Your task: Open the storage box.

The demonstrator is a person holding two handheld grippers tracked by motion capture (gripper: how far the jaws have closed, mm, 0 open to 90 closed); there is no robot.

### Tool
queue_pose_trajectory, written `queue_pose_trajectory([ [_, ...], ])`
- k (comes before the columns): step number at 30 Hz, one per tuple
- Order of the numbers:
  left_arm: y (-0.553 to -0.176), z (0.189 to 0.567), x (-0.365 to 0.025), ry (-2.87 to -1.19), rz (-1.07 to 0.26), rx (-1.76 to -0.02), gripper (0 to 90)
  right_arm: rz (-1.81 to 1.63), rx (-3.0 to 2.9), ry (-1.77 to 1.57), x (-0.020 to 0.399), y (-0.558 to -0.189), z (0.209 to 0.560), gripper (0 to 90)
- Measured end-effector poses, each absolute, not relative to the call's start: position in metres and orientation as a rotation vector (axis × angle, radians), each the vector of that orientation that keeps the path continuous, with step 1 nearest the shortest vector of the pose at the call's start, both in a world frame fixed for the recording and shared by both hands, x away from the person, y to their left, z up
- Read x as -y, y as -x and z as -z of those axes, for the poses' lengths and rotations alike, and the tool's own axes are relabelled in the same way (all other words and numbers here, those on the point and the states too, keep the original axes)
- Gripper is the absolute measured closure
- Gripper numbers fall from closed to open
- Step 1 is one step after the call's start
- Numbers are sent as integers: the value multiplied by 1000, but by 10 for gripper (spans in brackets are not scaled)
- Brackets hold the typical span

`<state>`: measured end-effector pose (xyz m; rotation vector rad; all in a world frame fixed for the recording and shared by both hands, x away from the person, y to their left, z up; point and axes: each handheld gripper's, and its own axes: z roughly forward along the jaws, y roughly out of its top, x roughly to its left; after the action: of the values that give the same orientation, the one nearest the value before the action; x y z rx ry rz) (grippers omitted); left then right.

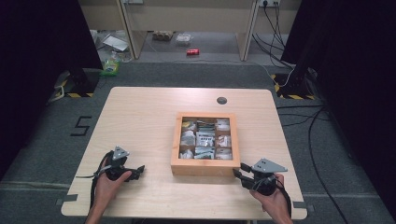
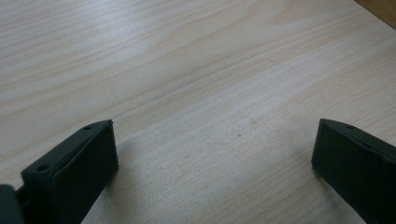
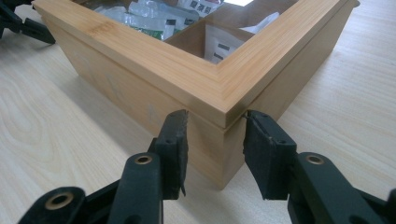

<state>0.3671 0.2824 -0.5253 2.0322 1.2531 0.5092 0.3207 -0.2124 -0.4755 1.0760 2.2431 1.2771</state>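
While my right gripper point(image 3: 215, 140) has its jaws apart around the near corner of the box point(image 3: 154, 60) on the tabletop point(image 1: 140, 121), packet labels inside look too blurry to read. Left gripper point(image 2: 212, 154) is wide apart over bare wood.

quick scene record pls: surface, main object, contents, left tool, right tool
surface: pale wooden table
main object: square light-wood compartment box, lid open or absent
contents: small white packets in its compartments
left tool: jaws wide open over bare tabletop, nothing between them
right tool: jaws straddle the box's near corner, at or close to its two faces; firm grip not confirmed
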Motion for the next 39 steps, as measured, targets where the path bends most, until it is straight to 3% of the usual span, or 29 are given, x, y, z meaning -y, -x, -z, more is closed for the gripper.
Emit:
queue_pose_trajectory([
  [39,-367,525,-282,-2032,-509,-1254,0,-1392,-2181,-1040,207,-332,464,587],
])
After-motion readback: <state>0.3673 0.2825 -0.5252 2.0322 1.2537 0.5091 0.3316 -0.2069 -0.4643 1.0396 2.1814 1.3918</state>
